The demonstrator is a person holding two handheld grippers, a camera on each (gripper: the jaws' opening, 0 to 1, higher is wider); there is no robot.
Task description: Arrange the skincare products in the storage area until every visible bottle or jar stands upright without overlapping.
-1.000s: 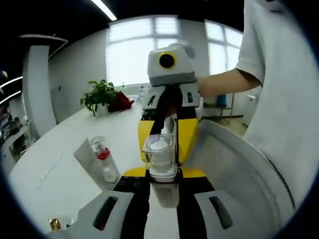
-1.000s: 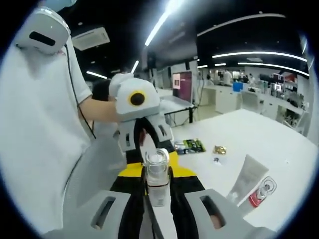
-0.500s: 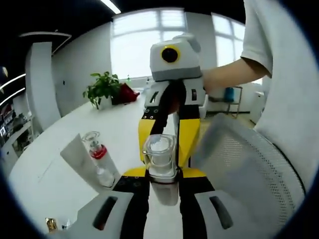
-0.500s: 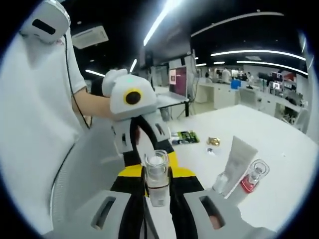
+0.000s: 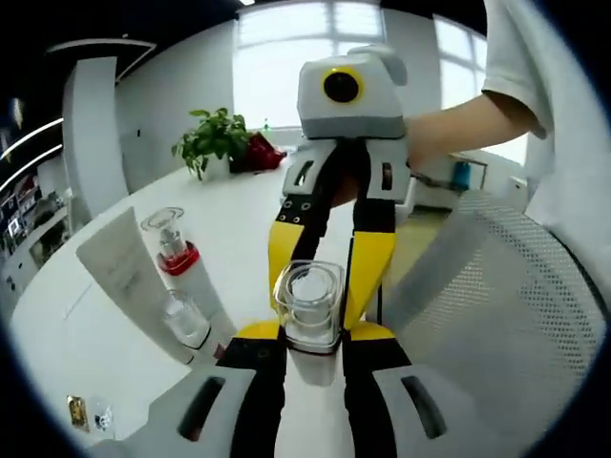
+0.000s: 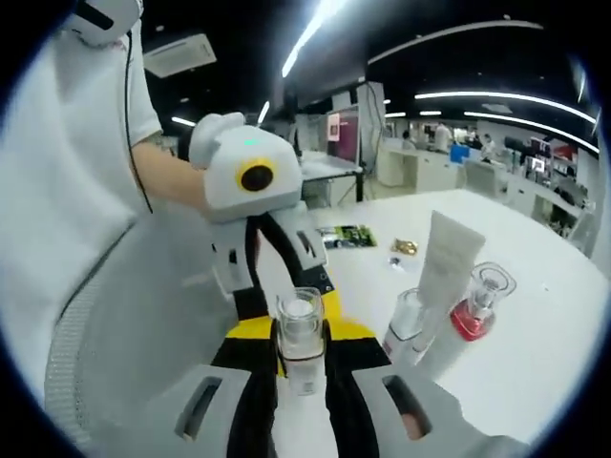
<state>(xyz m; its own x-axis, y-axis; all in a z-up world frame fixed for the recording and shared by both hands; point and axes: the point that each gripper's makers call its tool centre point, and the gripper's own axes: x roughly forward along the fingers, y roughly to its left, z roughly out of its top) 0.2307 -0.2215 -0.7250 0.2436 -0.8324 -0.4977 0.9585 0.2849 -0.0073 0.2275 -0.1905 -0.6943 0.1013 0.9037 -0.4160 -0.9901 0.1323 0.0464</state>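
Holding the clear jar (image 5: 309, 305) above the worktop (image 5: 86, 353) between both hand-held grippers, left (image 5: 310, 334) and right (image 6: 301, 358) clamped on it, we judged it next needed setting upright beside the tube (image 5: 129, 281).

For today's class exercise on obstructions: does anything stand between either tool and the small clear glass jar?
Nothing visible does. The small clear glass jar is already pinched from opposite sides by the left tool and the right tool, with no gap or object between them and it.
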